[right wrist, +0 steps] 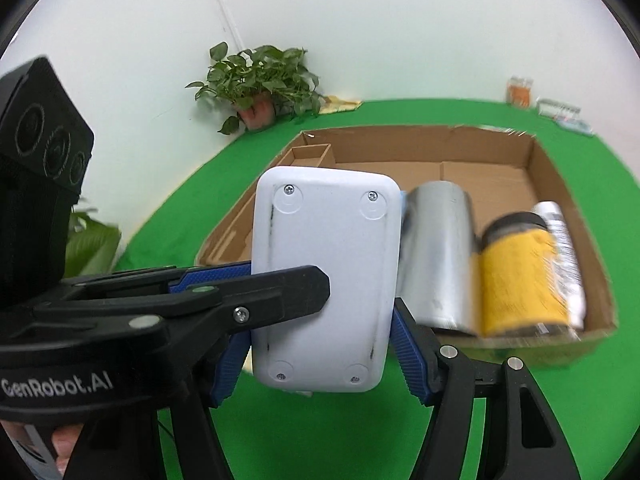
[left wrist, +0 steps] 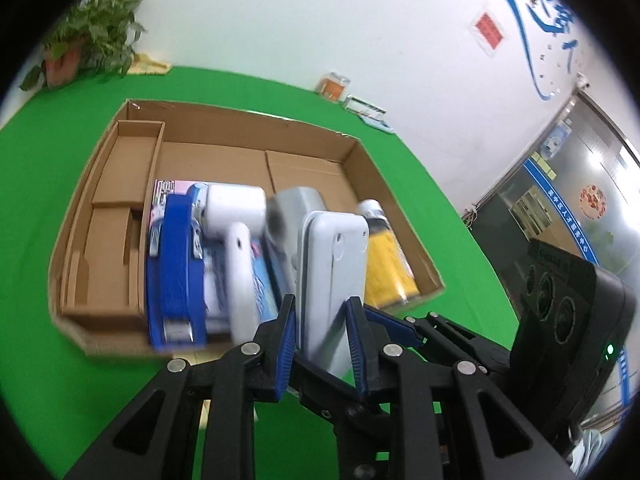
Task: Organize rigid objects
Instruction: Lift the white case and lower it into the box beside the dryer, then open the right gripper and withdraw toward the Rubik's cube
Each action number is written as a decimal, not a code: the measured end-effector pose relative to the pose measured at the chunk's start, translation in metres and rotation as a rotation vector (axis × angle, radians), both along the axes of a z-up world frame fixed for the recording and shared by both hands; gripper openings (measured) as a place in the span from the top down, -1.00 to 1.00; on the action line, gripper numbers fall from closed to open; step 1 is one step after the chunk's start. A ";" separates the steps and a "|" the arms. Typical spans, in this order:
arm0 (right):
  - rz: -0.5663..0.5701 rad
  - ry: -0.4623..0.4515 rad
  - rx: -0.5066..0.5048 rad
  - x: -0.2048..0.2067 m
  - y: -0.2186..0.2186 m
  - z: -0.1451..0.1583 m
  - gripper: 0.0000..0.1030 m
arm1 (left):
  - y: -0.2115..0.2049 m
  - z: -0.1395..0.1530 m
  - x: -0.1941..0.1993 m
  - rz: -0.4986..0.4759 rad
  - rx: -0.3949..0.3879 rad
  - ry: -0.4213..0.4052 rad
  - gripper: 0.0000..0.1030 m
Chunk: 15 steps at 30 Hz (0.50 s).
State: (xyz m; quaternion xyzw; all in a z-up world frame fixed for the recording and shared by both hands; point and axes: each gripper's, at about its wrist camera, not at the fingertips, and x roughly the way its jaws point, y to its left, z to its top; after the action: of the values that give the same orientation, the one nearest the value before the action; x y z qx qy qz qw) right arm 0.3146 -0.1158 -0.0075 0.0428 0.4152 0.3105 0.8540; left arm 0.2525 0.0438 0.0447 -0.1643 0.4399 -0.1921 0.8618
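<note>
A white rectangular plastic device (right wrist: 324,272), back side with several screws showing, hangs in the air between both grippers, in front of the cardboard box (left wrist: 256,128). My left gripper (left wrist: 320,304) is shut on its thin edges, blue pads (left wrist: 286,336) pressing either side. In the right wrist view the left gripper (right wrist: 288,280) reaches in from the left across the device. My right gripper (right wrist: 320,320) is shut on the device's wide sides near its lower end. The right gripper's dark housing (left wrist: 560,308) sits at the right edge.
The box on the green table (left wrist: 32,200) holds a blue stapler-like tool (left wrist: 176,264), a white handled appliance (left wrist: 236,216), a grey cylinder (right wrist: 436,256), a yellow jar (right wrist: 520,276) and a white can (right wrist: 560,248). A potted plant (right wrist: 260,80) stands by the wall.
</note>
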 end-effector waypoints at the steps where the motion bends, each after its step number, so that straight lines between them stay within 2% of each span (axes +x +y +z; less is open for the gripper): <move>1: 0.004 0.032 0.004 0.015 0.003 -0.003 -0.24 | 0.003 -0.003 0.005 0.001 -0.006 0.016 0.58; 5: -0.004 0.097 -0.024 0.047 0.008 -0.017 -0.27 | 0.007 -0.020 0.036 -0.011 -0.025 0.093 0.57; 8: -0.006 0.105 -0.024 0.054 0.005 -0.021 -0.29 | 0.014 -0.031 0.046 0.002 -0.098 0.134 0.54; 9: -0.004 0.102 -0.031 0.054 0.004 -0.019 -0.31 | 0.016 -0.032 0.046 0.013 -0.098 0.140 0.54; 11: -0.005 0.075 -0.043 0.050 0.000 -0.015 -0.49 | 0.021 -0.033 0.047 0.054 -0.047 0.144 0.53; 13: -0.006 0.037 -0.054 0.044 -0.005 -0.006 -0.52 | 0.025 -0.031 0.043 0.043 -0.060 0.136 0.43; 15: -0.019 0.018 -0.047 0.036 -0.011 -0.001 -0.53 | 0.028 -0.024 0.038 0.046 -0.044 0.109 0.24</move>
State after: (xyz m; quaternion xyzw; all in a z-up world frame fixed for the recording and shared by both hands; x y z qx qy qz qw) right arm 0.3502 -0.1266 -0.0083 0.0294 0.4295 0.2924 0.8539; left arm 0.2902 0.0718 0.0204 -0.2036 0.4779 -0.1729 0.8368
